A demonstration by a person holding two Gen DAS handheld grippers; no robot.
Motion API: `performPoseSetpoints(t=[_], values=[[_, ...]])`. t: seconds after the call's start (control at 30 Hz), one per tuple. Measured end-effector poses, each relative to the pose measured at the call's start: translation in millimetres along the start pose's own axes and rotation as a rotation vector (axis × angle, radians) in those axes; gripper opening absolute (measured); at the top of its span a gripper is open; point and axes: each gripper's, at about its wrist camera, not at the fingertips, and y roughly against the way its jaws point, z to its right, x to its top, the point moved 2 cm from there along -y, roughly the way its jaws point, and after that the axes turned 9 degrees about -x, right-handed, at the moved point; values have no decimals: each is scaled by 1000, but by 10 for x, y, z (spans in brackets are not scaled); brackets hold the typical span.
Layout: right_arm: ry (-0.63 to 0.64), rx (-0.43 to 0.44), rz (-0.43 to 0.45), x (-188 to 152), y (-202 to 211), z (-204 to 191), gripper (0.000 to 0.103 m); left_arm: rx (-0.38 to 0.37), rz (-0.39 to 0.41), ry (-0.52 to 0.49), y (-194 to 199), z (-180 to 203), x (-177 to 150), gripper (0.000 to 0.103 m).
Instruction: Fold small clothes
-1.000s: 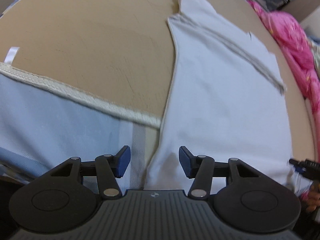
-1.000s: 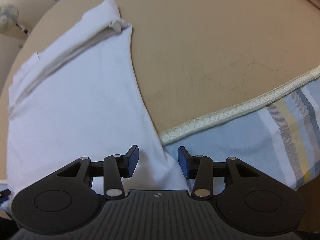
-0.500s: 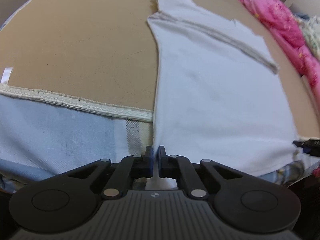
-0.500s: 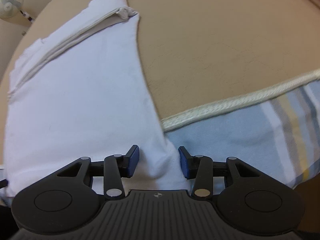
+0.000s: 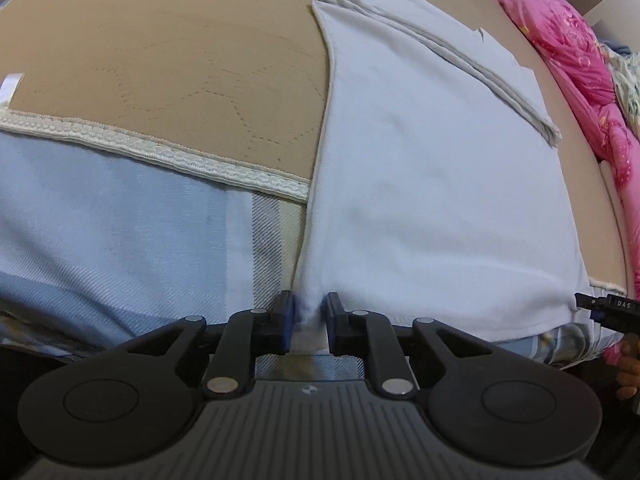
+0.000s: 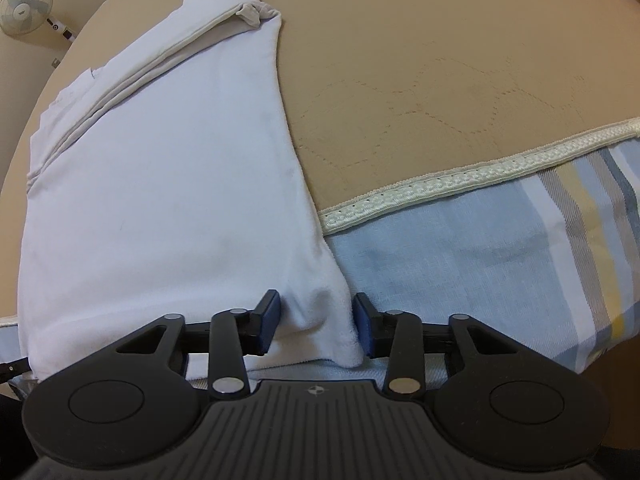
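A white garment lies flat on the tan mattress, its near hem hanging over the edge. It also shows in the right wrist view. My left gripper is shut on the garment's near left corner, with a small gap holding the bunched cloth. My right gripper is open around the near right corner, which sits between the pads without being pinched.
A cream piped edge borders the mattress above a blue striped sheet. Pink bedding lies at the far right. A wall fan is at upper left. The right gripper's tip shows at the left view's right edge.
My left gripper went from open to fully shut, and now holds the garment's corner with a small gap. My right gripper stays open and has moved closer around its corner.
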Motion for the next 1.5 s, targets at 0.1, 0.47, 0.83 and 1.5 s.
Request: performPoseSetpoints(t=[0.1,0.47,0.83,1.5], values=[[-15,3,4,3,13,34,33,4,4,-1,-33,34,11,24],[-72,41,22,-13,107,129,33,-47,46,-90,58,193,-39,6],[-28,6,7,-18,32,40,31,-22,1,-32,-95,155,-21,13],[-109,423,397,-244,1572,283,5,-232,312,-259,1536,606,-94,4]])
